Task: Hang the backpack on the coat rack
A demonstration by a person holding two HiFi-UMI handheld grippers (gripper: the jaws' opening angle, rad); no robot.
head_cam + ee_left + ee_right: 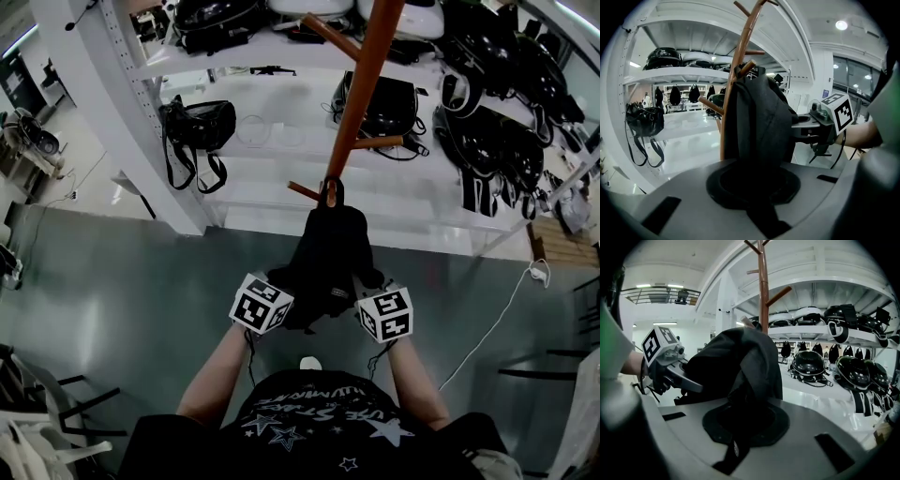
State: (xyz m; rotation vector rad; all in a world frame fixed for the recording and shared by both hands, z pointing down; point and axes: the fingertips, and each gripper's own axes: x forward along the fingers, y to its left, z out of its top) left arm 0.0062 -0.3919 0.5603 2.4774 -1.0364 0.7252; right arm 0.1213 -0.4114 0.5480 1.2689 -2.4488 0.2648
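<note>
A black backpack (323,248) hangs against the brown coat rack (361,84), its top loop (330,192) around a low peg. My left gripper (284,291) is shut on the backpack's left side, and my right gripper (366,292) is shut on its right side. In the left gripper view the backpack (759,117) fills the middle, its fabric runs into the jaws, and a peg tip (747,68) pokes out at its top. In the right gripper view dark fabric of the backpack (736,362) and a strap run into the jaws, beside the coat rack (762,287).
White shelving (281,66) behind the rack holds several black helmets and bags. A black bag (197,127) hangs from the shelf at the left. A white cable (506,300) lies on the grey floor at the right. Black frames (56,412) stand at the lower left.
</note>
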